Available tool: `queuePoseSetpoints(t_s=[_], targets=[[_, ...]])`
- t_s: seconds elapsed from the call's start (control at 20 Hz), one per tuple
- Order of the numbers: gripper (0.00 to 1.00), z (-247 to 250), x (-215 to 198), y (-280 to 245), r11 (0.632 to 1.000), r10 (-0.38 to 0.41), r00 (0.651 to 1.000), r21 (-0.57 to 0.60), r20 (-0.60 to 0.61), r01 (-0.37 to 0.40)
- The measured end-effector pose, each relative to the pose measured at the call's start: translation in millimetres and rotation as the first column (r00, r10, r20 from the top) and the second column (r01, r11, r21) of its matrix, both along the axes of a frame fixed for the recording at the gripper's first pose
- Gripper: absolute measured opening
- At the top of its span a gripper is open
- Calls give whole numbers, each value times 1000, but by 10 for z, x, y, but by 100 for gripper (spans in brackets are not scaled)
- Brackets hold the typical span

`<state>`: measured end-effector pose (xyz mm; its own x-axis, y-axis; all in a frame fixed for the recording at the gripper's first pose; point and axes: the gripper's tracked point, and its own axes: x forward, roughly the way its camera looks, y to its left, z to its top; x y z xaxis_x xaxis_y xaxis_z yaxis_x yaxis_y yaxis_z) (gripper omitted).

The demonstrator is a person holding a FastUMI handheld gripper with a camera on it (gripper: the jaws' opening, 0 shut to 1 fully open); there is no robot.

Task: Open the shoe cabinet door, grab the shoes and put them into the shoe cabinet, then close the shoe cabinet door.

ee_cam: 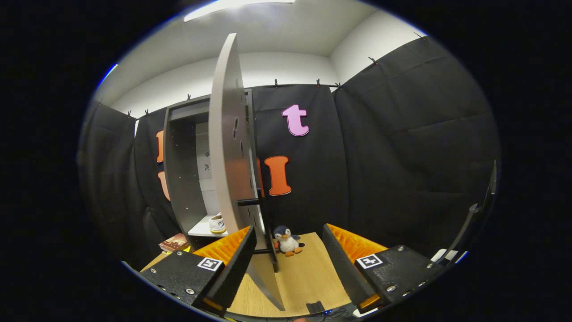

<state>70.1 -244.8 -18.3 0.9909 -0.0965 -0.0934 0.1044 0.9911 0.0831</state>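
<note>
I hold the gripper [289,264] low over the wooden surface [308,273], and its fingers are spread wide apart, released, with nothing between them except the lower edge of the cabinet door [228,152]. The door stands open and I see it almost edge-on, swung out towards me, so it rises just ahead of the left finger and passes beside that finger's inner face. I cannot tell if the finger touches the door or only stands next to it.

Behind the door is the shoe cabinet [183,165], dark and tall, against the booth wall. On its white lower shelf [202,229] a light shoe [217,223] already sits, half hidden by the door. This is why I judge that the placing step is done, or partly done, and the closing is what remains. The open fingers fit this reading: for pushing a door I need no grasp, only one finger against the panel.

A small plush penguin [287,240] sits on the surface beyond the fingers, just beside the door's foot, and a book [174,243] lies left of the cabinet. The penguin is near the door's swing path, so I would push slowly.
</note>
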Motion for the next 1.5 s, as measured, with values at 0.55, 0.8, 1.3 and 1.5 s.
queuePoseSetpoints(t_s=[0.55,0.8,1.3,1.5], targets=[[94,-24,294,133,996,87,996,-20,-10,-88],[91,-32,282,318,992,122,992,-3,-7,-122],[91,-32,313,796,977,215,977,-1,3,-215],[91,-30,348,1029,966,260,966,3,8,-260]])
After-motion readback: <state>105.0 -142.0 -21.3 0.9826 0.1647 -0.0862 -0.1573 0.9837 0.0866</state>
